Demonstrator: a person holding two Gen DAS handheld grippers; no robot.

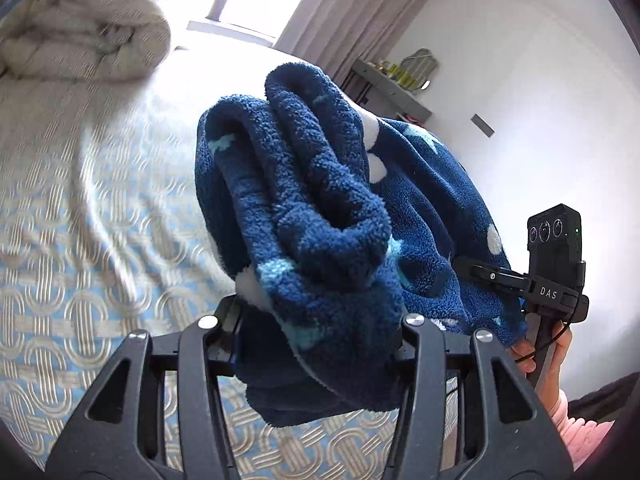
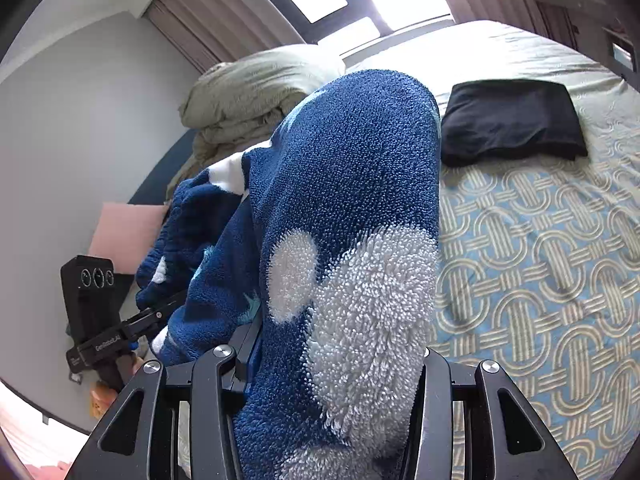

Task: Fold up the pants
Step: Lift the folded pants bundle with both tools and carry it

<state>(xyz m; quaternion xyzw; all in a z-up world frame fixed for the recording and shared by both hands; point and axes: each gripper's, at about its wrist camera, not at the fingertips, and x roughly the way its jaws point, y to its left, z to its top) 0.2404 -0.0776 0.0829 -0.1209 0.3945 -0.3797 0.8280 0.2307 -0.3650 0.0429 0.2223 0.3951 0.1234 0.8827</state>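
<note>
The pants (image 1: 312, 220) are dark blue fleece with white and light blue patches. They hang in the air above the bed between both grippers. My left gripper (image 1: 320, 320) is shut on a bunched part of them; the fabric covers its fingers. My right gripper (image 2: 332, 356) is shut on another part of the pants (image 2: 352, 200), which drape over its fingers and hide them. The right gripper also shows in the left wrist view (image 1: 496, 276), clamped on the fabric's edge. The left gripper shows in the right wrist view (image 2: 160, 312), gripping the fabric.
The bed (image 2: 540, 248) has a blue and beige patterned cover. A folded black garment (image 2: 510, 120) lies on it at the far right. A rolled beige duvet (image 1: 80, 32) lies at the head. A shelf (image 1: 392, 84) stands by the wall. A pink cushion (image 2: 124, 236) lies by the left wall.
</note>
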